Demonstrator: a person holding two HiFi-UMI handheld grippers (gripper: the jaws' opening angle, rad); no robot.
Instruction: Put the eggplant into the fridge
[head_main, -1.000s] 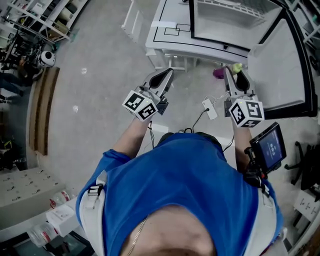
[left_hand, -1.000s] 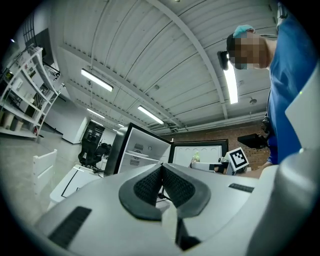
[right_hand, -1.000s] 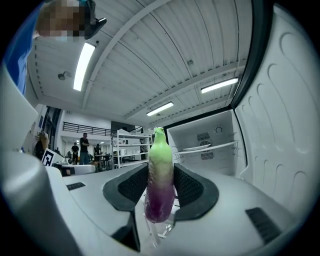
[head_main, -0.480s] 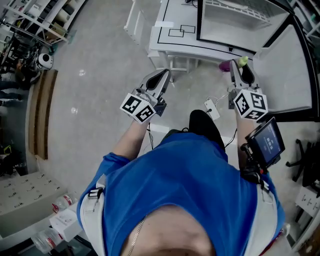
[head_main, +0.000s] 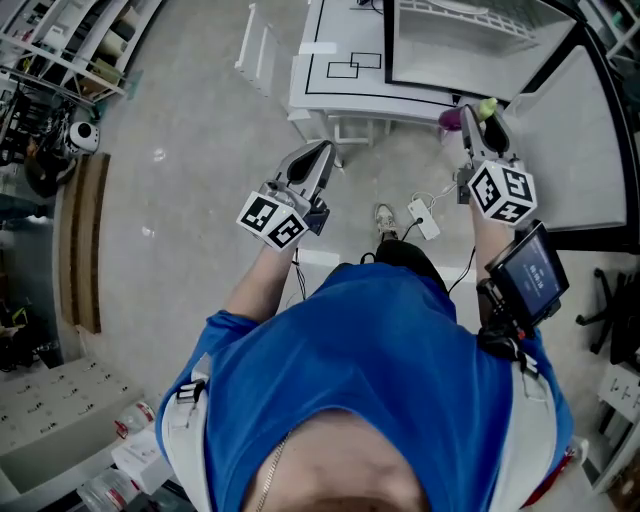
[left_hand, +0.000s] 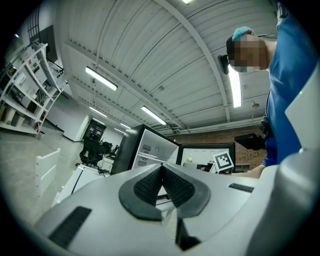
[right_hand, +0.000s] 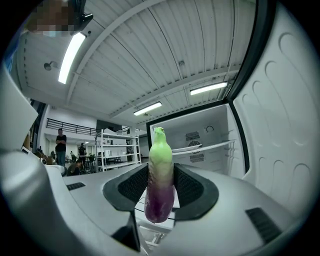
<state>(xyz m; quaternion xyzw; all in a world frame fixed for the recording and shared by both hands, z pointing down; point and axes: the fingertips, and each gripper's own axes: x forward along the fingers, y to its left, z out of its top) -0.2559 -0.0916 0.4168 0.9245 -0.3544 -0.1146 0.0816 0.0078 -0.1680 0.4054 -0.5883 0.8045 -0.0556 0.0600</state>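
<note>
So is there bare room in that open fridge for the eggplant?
Yes, what shows looks bare. The fridge has free room above and below its wire shelf, bordered by the vented back wall and, on the right, the open door. Nothing crowds it. The only clutter seen is a small box on the floor outside.

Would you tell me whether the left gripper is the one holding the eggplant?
No, the left gripper has its jaws shut on nothing, while the eggplant stands clamped in the right gripper.
</note>
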